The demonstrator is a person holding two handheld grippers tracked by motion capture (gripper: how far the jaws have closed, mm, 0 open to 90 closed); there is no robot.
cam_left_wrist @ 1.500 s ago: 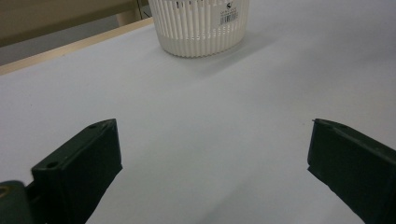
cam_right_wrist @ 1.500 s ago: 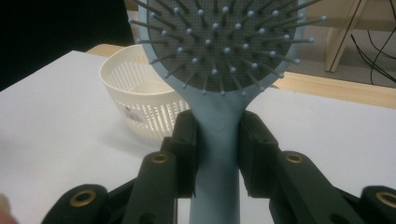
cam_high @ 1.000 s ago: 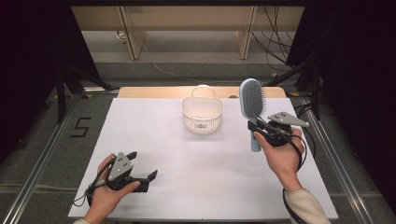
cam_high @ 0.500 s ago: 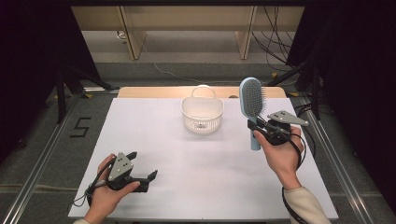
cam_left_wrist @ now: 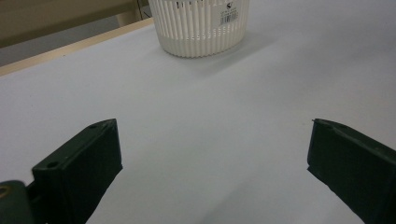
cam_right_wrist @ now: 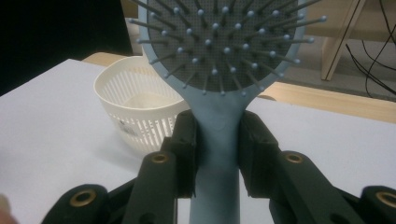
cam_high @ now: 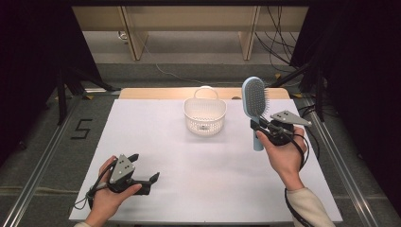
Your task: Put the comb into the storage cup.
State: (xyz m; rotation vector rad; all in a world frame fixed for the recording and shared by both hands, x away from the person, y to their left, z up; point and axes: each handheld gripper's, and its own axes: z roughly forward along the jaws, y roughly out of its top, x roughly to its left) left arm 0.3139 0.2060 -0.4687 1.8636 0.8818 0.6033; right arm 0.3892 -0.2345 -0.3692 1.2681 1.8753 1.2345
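Note:
A light blue hairbrush (cam_high: pixel 254 103) stands upright above the right side of the white table (cam_high: pixel 189 161), bristles facing me in the right gripper view (cam_right_wrist: pixel 219 42). My right gripper (cam_high: pixel 259 128) is shut on its handle just below the head, one jaw on each side (cam_right_wrist: pixel 215 154). A white slotted basket (cam_high: pixel 204 115) with a handle sits at the back middle, left of the brush (cam_right_wrist: pixel 135 112). My left gripper (cam_high: pixel 144 168) rests low at the front left, open, nothing between its jaws (cam_left_wrist: pixel 212 163). The basket (cam_left_wrist: pixel 201 25) lies ahead of it.
The table's wooden far edge (cam_high: pixel 156 93) runs behind the basket. Beyond it stand wooden legs (cam_high: pixel 132 35) and cables (cam_high: pixel 283 42) on the floor. A floor mark "5" (cam_high: pixel 80 128) lies left of the table.

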